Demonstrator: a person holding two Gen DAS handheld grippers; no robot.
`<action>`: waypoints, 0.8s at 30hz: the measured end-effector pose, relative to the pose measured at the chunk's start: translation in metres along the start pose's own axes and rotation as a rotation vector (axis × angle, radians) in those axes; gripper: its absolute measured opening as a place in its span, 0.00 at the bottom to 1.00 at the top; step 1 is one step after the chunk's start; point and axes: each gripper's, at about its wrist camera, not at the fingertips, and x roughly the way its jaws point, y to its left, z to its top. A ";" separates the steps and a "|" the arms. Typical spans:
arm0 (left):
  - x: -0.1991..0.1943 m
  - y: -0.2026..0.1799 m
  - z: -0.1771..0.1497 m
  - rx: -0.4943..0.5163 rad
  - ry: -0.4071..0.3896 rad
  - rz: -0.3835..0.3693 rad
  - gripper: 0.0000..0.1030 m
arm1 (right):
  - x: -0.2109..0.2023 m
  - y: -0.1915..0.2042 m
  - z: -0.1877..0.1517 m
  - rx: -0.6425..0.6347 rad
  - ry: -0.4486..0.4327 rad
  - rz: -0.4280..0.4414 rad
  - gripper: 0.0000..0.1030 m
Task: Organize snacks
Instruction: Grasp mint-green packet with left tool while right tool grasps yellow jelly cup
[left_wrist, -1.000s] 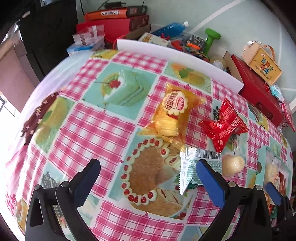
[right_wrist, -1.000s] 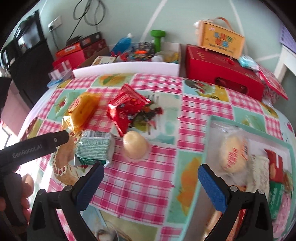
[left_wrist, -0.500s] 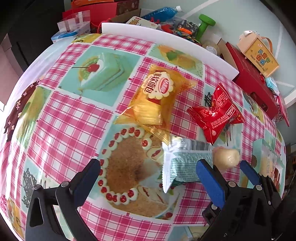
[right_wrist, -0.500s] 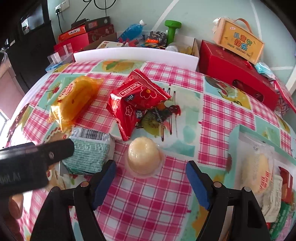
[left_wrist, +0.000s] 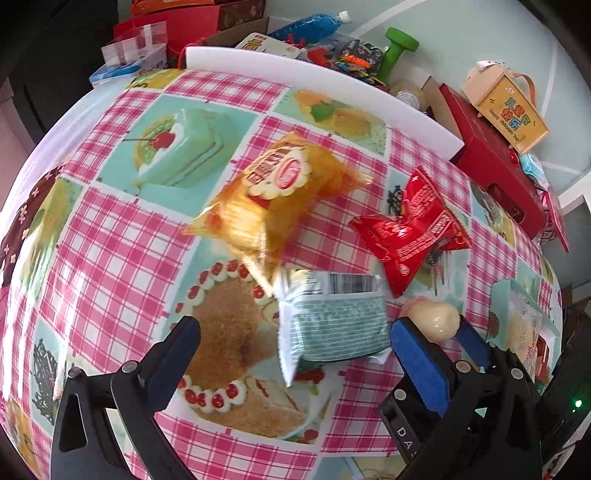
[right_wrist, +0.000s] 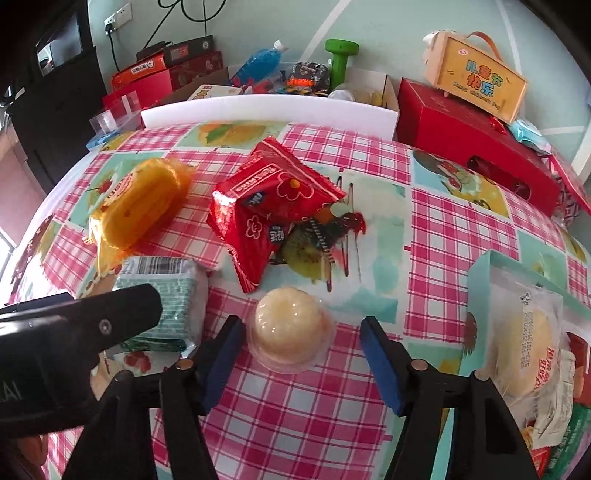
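A pale jelly cup (right_wrist: 290, 328) sits on the checked tablecloth between the open fingers of my right gripper (right_wrist: 301, 350), untouched; it also shows in the left wrist view (left_wrist: 434, 319). A green-and-white packet (left_wrist: 332, 325) lies between the open fingers of my left gripper (left_wrist: 295, 354); it also shows in the right wrist view (right_wrist: 162, 291). A yellow cake bag (left_wrist: 273, 199) and a red packet (left_wrist: 410, 229) lie beyond. A teal tray (right_wrist: 491, 269) with several snacks stands at the right.
A white foam board (right_wrist: 269, 110) edges the table's far side. Behind it are red boxes (right_wrist: 476, 136), a green dumbbell (right_wrist: 340, 55), a blue bottle (right_wrist: 258, 62) and an orange gift box (right_wrist: 476, 85). The left gripper's arm (right_wrist: 74, 325) crosses the right view's lower left.
Both grippers have moved forward and down. The right gripper's fingers have narrowed and now flank the jelly cup. The left gripper now flanks the green-and-white packet.
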 end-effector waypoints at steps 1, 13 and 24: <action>0.001 -0.003 0.001 0.008 -0.001 -0.002 1.00 | 0.000 -0.001 0.000 0.005 -0.003 -0.004 0.58; 0.033 -0.035 0.003 0.040 0.008 0.051 1.00 | -0.010 -0.020 -0.012 0.053 -0.017 -0.028 0.50; 0.041 -0.064 -0.001 0.117 -0.044 0.117 0.70 | -0.023 -0.027 -0.028 0.082 0.005 -0.051 0.50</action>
